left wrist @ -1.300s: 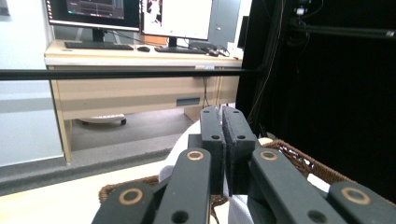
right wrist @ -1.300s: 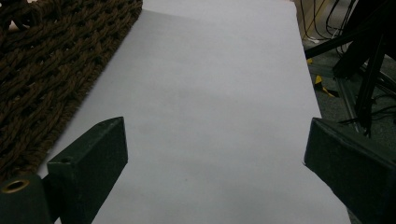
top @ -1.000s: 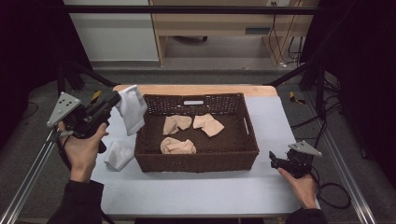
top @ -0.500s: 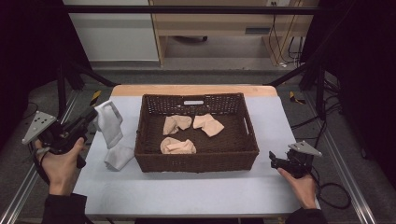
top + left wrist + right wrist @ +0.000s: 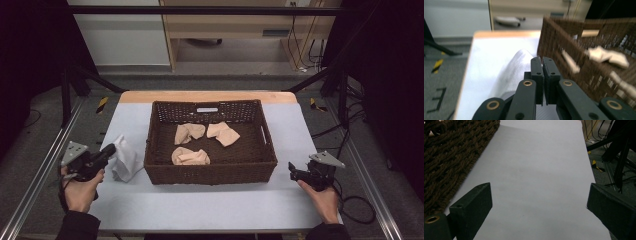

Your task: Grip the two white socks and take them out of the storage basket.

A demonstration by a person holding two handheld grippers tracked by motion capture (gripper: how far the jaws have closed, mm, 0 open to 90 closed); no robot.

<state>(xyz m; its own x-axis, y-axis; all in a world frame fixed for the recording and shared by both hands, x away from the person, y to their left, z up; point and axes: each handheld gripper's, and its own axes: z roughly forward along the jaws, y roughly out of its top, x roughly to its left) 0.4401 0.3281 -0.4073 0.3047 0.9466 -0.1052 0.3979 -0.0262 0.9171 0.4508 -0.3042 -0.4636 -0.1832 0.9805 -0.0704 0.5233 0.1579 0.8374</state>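
Left of the basket (image 5: 210, 172), the left gripper (image 5: 106, 150), jaws pressed together, seemingly pinched the white cloth (image 5: 124, 159); right gripper (image 5: 292, 173) sat wide, idle; next, a lift into the basket

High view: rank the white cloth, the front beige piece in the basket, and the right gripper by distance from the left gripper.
1. white cloth, right beside the left gripper
2. front beige piece, in the basket
3. right gripper, across the table

Dark brown wicker basket (image 5: 210, 167) at table centre, rectangular, upright, white label on far wall.

Three beige socks inside basket: one (image 5: 189, 133) far-left, one (image 5: 223, 133) far-centre, just beside it, one (image 5: 190, 156) near-left; all crumpled.

White sock (image 5: 123, 157) crumpled in heap on table, just left of basket, outside it.
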